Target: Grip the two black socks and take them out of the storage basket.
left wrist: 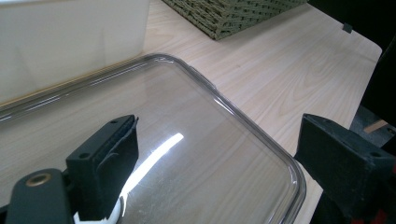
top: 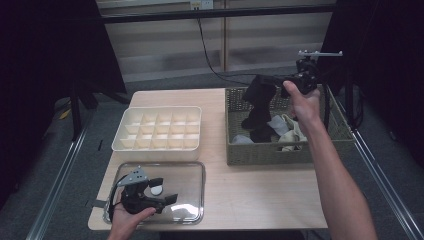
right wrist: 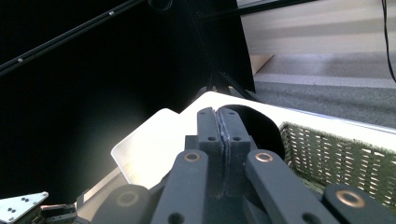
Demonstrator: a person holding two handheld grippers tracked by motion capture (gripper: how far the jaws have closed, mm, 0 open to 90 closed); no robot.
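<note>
1. Up over the woven basket (top: 280, 150), the right gripper (top: 278, 88) has its jaws pressed tight together on a black sock (top: 259, 107).
2. Seen from the high view, the sock hangs from the jaws, and its lower end reaches the pile of clothes in the basket.
3. Seen from the right gripper view, the two jaws of the right gripper (right wrist: 223, 122) meet with no gap, and the dark sock (right wrist: 261, 128) bulges just behind them, above the basket (right wrist: 345, 161).
4. Light socks (top: 287, 131) lie in the basket beside and under the black one.
5. Down at the near left corner of the table (top: 260, 195), the left gripper (top: 164, 190) rests on a clear lid (top: 192, 172) with its jaws wide apart and nothing between them.
6. From the left gripper view, one jaw of the left gripper (left wrist: 224, 161) sits on the lid (left wrist: 205, 140), and the other stands past its edge.
7. Behind the lid stands a white divided box (top: 159, 130), just left of the basket.
</note>
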